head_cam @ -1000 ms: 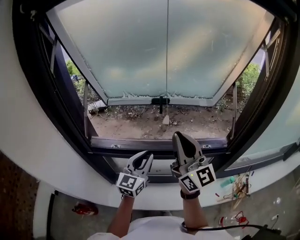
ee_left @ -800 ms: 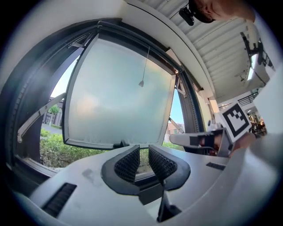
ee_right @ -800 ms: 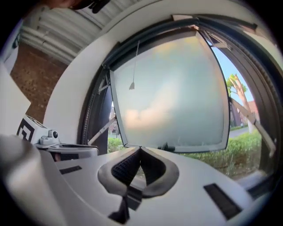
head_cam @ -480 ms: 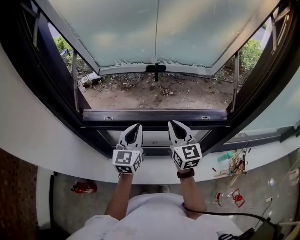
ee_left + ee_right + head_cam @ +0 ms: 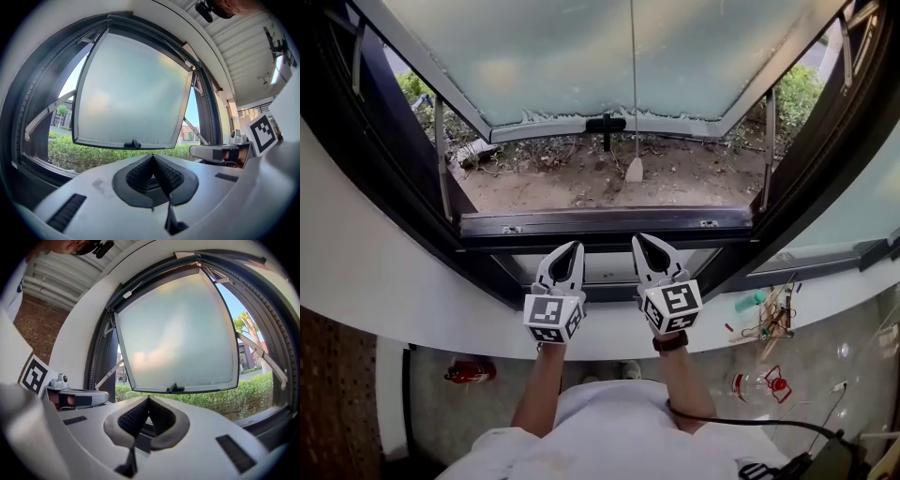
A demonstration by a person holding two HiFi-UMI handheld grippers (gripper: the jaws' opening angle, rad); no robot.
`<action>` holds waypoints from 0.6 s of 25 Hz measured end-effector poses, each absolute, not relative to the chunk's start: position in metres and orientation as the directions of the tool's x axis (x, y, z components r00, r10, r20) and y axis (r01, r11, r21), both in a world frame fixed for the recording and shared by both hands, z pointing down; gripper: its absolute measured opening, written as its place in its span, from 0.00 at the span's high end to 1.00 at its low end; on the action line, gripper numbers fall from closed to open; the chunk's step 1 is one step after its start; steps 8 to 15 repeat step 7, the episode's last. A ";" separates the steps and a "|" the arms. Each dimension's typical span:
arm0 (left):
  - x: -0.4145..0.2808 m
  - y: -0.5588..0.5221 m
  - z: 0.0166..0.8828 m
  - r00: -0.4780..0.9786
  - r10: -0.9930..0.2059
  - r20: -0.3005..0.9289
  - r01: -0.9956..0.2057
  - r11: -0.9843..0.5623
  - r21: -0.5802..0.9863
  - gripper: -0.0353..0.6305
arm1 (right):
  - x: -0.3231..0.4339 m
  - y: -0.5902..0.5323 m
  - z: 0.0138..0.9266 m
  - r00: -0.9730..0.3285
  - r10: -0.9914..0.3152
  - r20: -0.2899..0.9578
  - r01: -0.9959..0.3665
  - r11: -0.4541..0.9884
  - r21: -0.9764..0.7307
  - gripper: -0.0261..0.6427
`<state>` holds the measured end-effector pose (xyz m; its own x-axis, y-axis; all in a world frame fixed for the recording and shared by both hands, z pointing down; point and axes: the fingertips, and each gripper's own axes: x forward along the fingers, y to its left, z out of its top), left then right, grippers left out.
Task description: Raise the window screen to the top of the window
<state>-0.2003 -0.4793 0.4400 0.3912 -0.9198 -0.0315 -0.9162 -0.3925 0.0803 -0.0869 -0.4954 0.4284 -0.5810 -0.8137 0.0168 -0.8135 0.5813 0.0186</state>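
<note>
Outside, through a dark window frame [image 5: 591, 223], saw bare soil and shrubs beneath a frosted pane [image 5: 581, 66] swung outward. Held left gripper [image 5: 573, 248] and right gripper [image 5: 640, 241] side by side and level, just below the frame's bottom rail, each with jaws pressed together, pinching nothing. Found no mesh across the opening; could not make out the window screen itself, so judged it rolled up beyond the top of view. Saw only a thin pull cord [image 5: 633, 103] hanging down the middle, well apart from both grippers. Judged the raising step done or nearly so. Next, probably called for confirming a latched screen at the top, or else reaching up, spreading one pair of jaws and pinching the cord's end.
</note>
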 end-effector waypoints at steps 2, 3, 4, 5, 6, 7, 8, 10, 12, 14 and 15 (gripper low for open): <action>-0.196 -0.478 0.435 0.409 -0.911 -0.062 -0.907 -0.413 0.083 0.95 | -0.085 -0.495 0.429 -0.579 -0.815 0.018 -0.815 0.579 0.017 0.96; -0.193 -0.478 0.432 0.418 -0.905 -0.082 -0.902 -0.424 0.083 0.95 | -0.083 -0.495 0.429 -0.577 -0.816 0.018 -0.816 0.578 0.018 0.96; -0.190 -0.477 0.429 0.426 -0.899 -0.100 -0.898 -0.434 0.080 0.95 | -0.081 -0.495 0.428 -0.576 -0.817 0.017 -0.817 0.576 0.019 0.96; -0.187 -0.477 0.426 0.432 -0.895 -0.114 -0.894 -0.441 0.075 0.95 | -0.080 -0.495 0.428 -0.574 -0.819 0.016 -0.819 0.574 0.020 0.96; -0.184 -0.476 0.423 0.437 -0.891 -0.125 -0.892 -0.447 0.068 0.95 | -0.078 -0.495 0.427 -0.572 -0.820 0.015 -0.820 0.572 0.020 0.96; -0.182 -0.476 0.420 0.442 -0.887 -0.134 -0.890 -0.452 0.060 0.95 | -0.076 -0.495 0.426 -0.570 -0.822 0.014 -0.821 0.570 0.021 0.96; -0.182 -0.476 0.420 0.442 -0.887 -0.134 -0.890 -0.452 0.060 0.95 | -0.076 -0.495 0.426 -0.570 -0.822 0.014 -0.821 0.570 0.021 0.96; -0.182 -0.476 0.420 0.442 -0.887 -0.134 -0.890 -0.452 0.060 0.95 | -0.076 -0.495 0.426 -0.570 -0.822 0.014 -0.821 0.570 0.021 0.96; -0.182 -0.476 0.420 0.442 -0.887 -0.134 -0.890 -0.452 0.060 0.95 | -0.076 -0.495 0.426 -0.570 -0.822 0.014 -0.821 0.570 0.021 0.96; -0.182 -0.476 0.420 0.442 -0.887 -0.134 -0.890 -0.452 0.060 0.95 | -0.076 -0.495 0.426 -0.570 -0.822 0.014 -0.821 0.570 0.021 0.96; -0.182 -0.476 0.420 0.442 -0.887 -0.134 -0.890 -0.452 0.060 0.95 | -0.076 -0.495 0.426 -0.570 -0.822 0.014 -0.821 0.570 0.021 0.96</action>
